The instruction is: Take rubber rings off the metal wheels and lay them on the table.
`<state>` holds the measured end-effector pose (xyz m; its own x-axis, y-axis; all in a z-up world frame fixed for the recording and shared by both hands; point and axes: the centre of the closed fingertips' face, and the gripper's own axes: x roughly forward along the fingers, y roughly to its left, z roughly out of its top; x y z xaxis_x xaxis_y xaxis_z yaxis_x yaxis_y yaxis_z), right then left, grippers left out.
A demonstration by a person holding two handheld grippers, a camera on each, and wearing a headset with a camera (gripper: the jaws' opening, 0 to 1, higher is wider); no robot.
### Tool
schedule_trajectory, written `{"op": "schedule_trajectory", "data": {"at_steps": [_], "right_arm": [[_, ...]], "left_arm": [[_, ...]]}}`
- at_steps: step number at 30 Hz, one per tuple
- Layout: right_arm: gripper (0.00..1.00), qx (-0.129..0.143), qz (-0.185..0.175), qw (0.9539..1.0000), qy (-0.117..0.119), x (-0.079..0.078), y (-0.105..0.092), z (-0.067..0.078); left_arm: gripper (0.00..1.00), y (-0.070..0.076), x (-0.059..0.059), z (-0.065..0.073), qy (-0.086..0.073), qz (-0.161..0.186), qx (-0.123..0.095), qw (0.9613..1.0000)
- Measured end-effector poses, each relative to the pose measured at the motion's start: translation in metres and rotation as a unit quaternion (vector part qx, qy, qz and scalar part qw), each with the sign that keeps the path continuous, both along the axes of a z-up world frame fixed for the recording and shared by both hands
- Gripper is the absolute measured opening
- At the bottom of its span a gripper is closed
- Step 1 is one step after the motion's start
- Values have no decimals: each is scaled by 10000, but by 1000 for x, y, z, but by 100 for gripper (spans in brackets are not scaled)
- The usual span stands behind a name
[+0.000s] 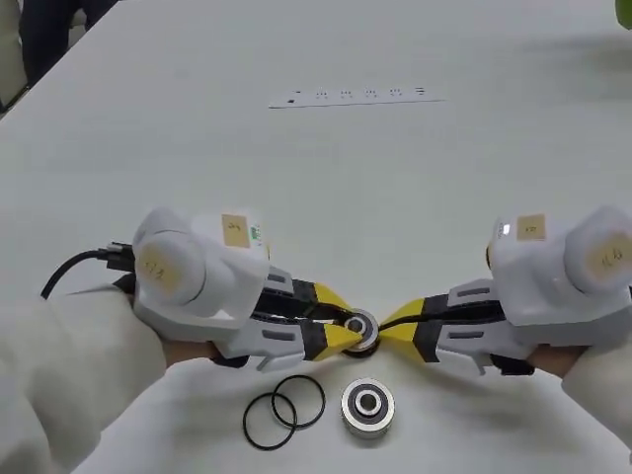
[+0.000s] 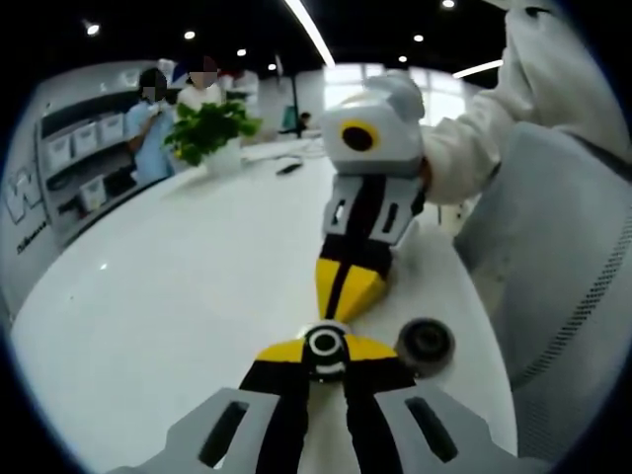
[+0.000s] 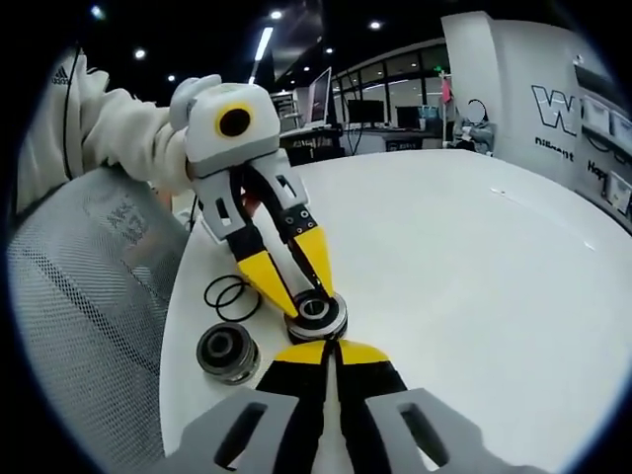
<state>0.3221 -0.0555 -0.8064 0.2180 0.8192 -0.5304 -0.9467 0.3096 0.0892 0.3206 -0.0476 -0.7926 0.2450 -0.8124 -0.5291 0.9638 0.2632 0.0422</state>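
Rubber rings (image 1: pixel 284 412) lie beside a loose wheel (image 1: pixel 367 407) (left gripper (image 1: pixel 348 330) clasps a second wheel (image 1: pixel 360 324), right gripper (image 1: pixel 388 330) pinched shut).

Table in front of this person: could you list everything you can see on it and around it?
table: one, white, spans the scene
held wheel: one, silver metal, between the two grippers' tips
spare wheel: one, silver and black, flat on the table nearest the person
rubber rings: two, black, overlapping on the table left of the spare wheel
power strip: one, white, far side of the table
potted plant: one, green, far end of the table
cable: one, black, behind the left gripper
left gripper: white, black, yellow; jaws clamped on the held wheel
right gripper: same colours; jaws shut, tips at the wheel
sleeves: two, white, bottom corners
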Motion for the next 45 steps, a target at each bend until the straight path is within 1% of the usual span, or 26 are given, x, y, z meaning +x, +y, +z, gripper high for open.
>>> {"op": "schedule_trajectory", "data": {"at_steps": [3, 6, 9, 12, 13, 14, 15, 16, 18, 19, 20, 21, 22, 23, 24, 27, 31, 32, 33, 34, 35, 37, 40, 45], "right_arm": [[0, -102, 46, 9997, -210, 0, 1, 0], [0, -133, 44, 9993, -342, 2, 0, 1], [0, -143, 52, 9994, -307, 2, 0, 1], [0, -83, -23, 9999, -149, 3, -1, 1], [0, -42, -72, 9999, -56, 3, -1, 1], [0, 21, -149, 9998, 90, 3, -1, 1], [0, 128, -250, 9992, 299, 3, -1, 1], [0, 239, -363, 9976, 536, 3, -3, 1], [0, 353, -476, 9952, 778, 4, -4, 1], [0, 490, -540, 9930, 927, 5, -3, 3], [0, 557, -591, 9912, 1048, 5, -3, 3], [0, 653, -684, 9877, 1245, 5, -4, 4], [0, 705, -726, 9858, 1336, 5, -4, 3], [0, 783, -781, 9827, 1484, 5, -4, 3], [0, 821, -808, 9810, 1559, 5, -5, 3], [0, 881, -834, 9791, 1632, 3, -4, 4], [0, 979, -911, 9744, 1805, 2, -2, 6], [0, 1068, -941, 9721, 1864, 2, -2, 8], [0, 1186, -989, 9685, 1951, 3, -1, 12], [0, 1271, -999, 9666, 1989, 4, 0, 14], [0, 1204, -1009, 9667, 2019, 3, -1, 12], [0, 1204, -992, 9679, 1971, 2, 1, 13], [0, 1212, -996, 9675, 1984, 1, 2, 14], [0, 1204, -980, 9684, 1954, 1, 2, 15]], "left_arm": [[13, 0, 1, -1, -3, 6, 1, 10000], [13, 1, 0, 0, -4, 11, 3, 10000], [13, 0, 0, 0, -7, 9, 5, 10000], [13, 0, 0, 0, -12, 8, 7, 10000], [13, 0, 0, 0, -13, 6, 7, 10000], [13, 0, 0, 0, -14, 5, 6, 10000], [13, 0, 0, 0, -15, -1, 3, 10000], [13, 0, 0, 0, -14, -4, 1, 10000], [13, 0, 0, 0, -16, -12, -3, 10000], [13, 0, 0, 0, -18, -15, -4, 10000], [13, 0, 0, 0, -22, -18, -5, 10000], [13, 0, -1, 0, -23, -18, -6, 10000], [13, 0, -1, 0, -25, -23, -6, 10000], [13, 0, -1, 0, -30, -34, -5, 10000], [13, 0, -1, 0, -29, -38, -5, 10000], [13, 0, -1, 0, -36, -55, -1, 10000], [13, 0, -2, 0, -43, -70, 3, 10000], [13, 0, -2, 0, -43, -71, 3, 10000], [13, 0, -2, 0, -44, -73, 5, 10000], [13, 0, -2, 0, -44, -72, 6, 10000], [13, 0, -2, 0, -45, -74, 7, 10000], [13, 0, -2, 0, -49, -76, 11, 10000], [13, -1, -2, 1, -57, -84, 13, 9999], [13, -1, -3, 1, -58, -92, 11, 9999]]}}
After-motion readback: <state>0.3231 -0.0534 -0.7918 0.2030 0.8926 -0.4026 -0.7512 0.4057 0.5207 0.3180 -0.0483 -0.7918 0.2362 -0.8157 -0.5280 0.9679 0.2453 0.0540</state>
